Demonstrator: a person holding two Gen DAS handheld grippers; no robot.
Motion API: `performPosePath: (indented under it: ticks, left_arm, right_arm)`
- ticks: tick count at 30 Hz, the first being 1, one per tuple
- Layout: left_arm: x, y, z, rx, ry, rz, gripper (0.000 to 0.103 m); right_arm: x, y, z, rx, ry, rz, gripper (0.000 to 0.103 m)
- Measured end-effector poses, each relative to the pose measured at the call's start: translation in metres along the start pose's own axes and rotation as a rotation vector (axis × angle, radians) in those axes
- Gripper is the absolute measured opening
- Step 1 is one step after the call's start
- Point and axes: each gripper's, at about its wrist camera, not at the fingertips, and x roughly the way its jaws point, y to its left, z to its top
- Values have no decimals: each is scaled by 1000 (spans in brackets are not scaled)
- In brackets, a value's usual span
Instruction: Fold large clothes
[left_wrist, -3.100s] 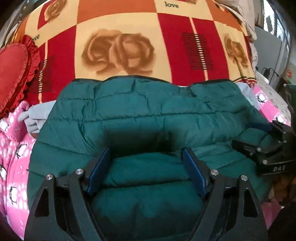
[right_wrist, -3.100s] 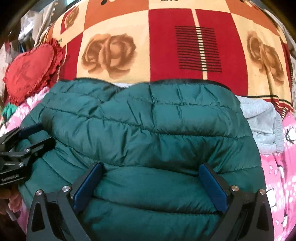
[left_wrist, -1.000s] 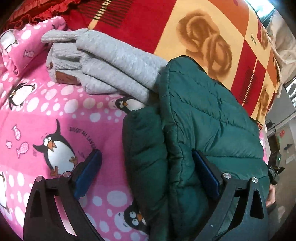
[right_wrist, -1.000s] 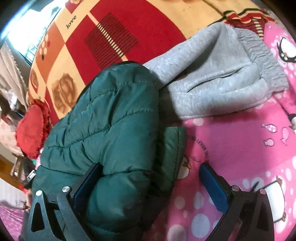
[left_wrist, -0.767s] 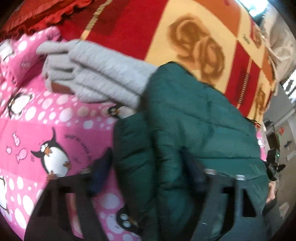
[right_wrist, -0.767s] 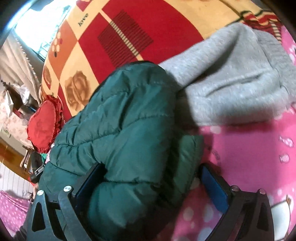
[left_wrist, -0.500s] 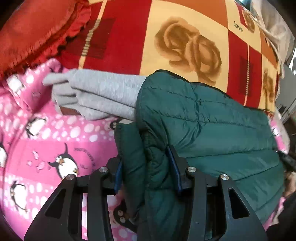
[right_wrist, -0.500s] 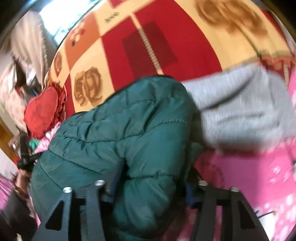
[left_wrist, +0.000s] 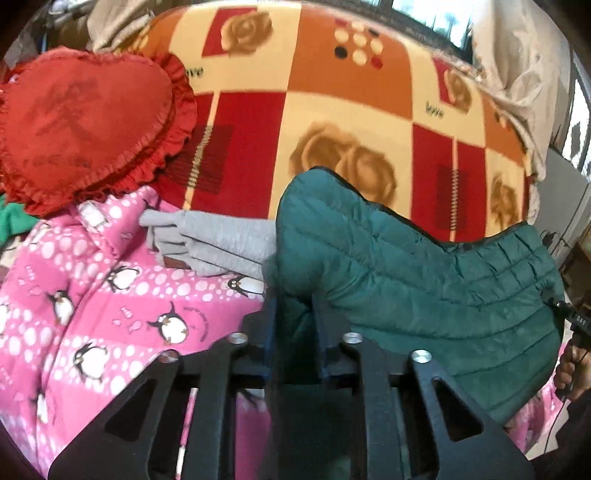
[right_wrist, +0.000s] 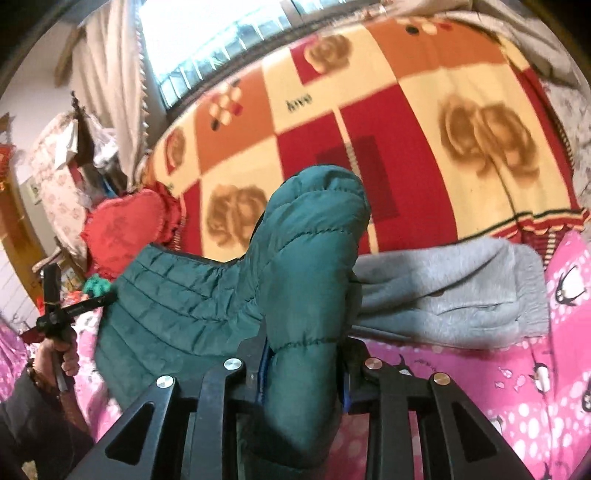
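Observation:
A dark green quilted puffer jacket (left_wrist: 417, 273) hangs lifted between my two grippers above the bed, sagging in the middle. My left gripper (left_wrist: 293, 325) is shut on its left end. My right gripper (right_wrist: 303, 354) is shut on its right end, a bulging fold (right_wrist: 310, 258). Each gripper shows at the edge of the other's view, the right one (left_wrist: 574, 321) and the left one (right_wrist: 74, 306), held in a hand. The fingertips are buried in the fabric.
A folded grey sweatshirt (left_wrist: 218, 247) (right_wrist: 454, 291) lies behind the jacket on a pink penguin-print quilt (left_wrist: 110, 306) (right_wrist: 535, 387). A red and cream rose blanket (left_wrist: 332, 122) covers the bed beyond. A red heart cushion (left_wrist: 81, 125) sits far left. A window with curtains (right_wrist: 207, 44) is behind.
Both grippers have closed on the ends of the green jacket and raised it off the bed. The views have tilted up toward the blanket and window.

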Motion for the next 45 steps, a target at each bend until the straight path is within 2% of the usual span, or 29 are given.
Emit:
performPosePath:
  ticks: [4, 6, 10, 13, 15, 17, 19, 22, 24, 26, 27, 28, 30, 32, 35, 36, 37, 38, 39, 41, 45]
  left_arm:
    - [-42, 0, -6, -33, -57, -44, 10]
    - [-47, 4, -12, -52, -44, -60, 10]
    - [-19, 11, -17, -47, 21, -4, 10]
    - [2, 14, -17, -59, 70, -20, 10]
    - [19, 15, -19, -61, 114, 16, 10]
    - [34, 19, -23, -81, 164, 20, 10]
    - [49, 25, -26, -123, 209, -2, 10]
    - [65, 29, -23, -155, 231, -33, 10]
    - [68, 31, -18, -169, 230, -55, 10]
    - [59, 38, -9, -243, 180, -126, 10]
    - [55, 40, -5, -270, 146, -172, 14]
    - [52, 41, -4, -275, 129, -188, 19]
    - [55, 38, -2, -251, 131, -199, 59]
    - [62, 30, -5, -202, 153, -185, 63]
    - [86, 18, -15, -103, 295, -173, 63]
    - [95, 18, -20, -93, 335, -167, 67]
    - [104, 23, -25, -113, 356, -168, 73]
    - [111, 31, -27, -149, 373, -176, 84]
    - [119, 42, -30, -207, 393, -209, 87]
    - [135, 57, -37, -286, 403, -306, 87]
    - [144, 48, -37, -233, 378, -310, 90]
  right_arm:
    - [-29, 8, -10, 13, -6, 34, 27]
    - [-29, 8, -13, 18, 12, 17, 27]
    - [-10, -11, -22, 82, 72, -21, 27]
    - [4, -28, -24, 136, 90, -56, 27]
    - [14, -36, -26, 157, 97, -79, 27]
    - [22, -41, -26, 164, 110, -99, 27]
    - [30, -45, -27, 172, 128, -118, 27]
    - [37, -46, -28, 159, 147, -142, 27]
    - [38, -47, -29, 162, 151, -141, 27]
    - [39, -49, -32, 162, 157, -142, 28]
    - [40, -49, -32, 158, 161, -142, 28]
    - [40, -49, -32, 152, 164, -143, 28]
    - [41, -50, -33, 148, 168, -142, 28]
    - [42, -50, -33, 147, 170, -141, 28]
    - [42, -49, -34, 145, 170, -145, 29]
    - [43, -49, -34, 143, 172, -146, 29]
    - [44, -48, -34, 142, 173, -148, 30]
    - [44, -48, -34, 143, 173, -148, 30]
    - [44, -48, -35, 145, 173, -149, 30]
    - [45, -50, -35, 143, 179, -151, 30]
    - [48, -56, -38, 151, 197, -162, 33]
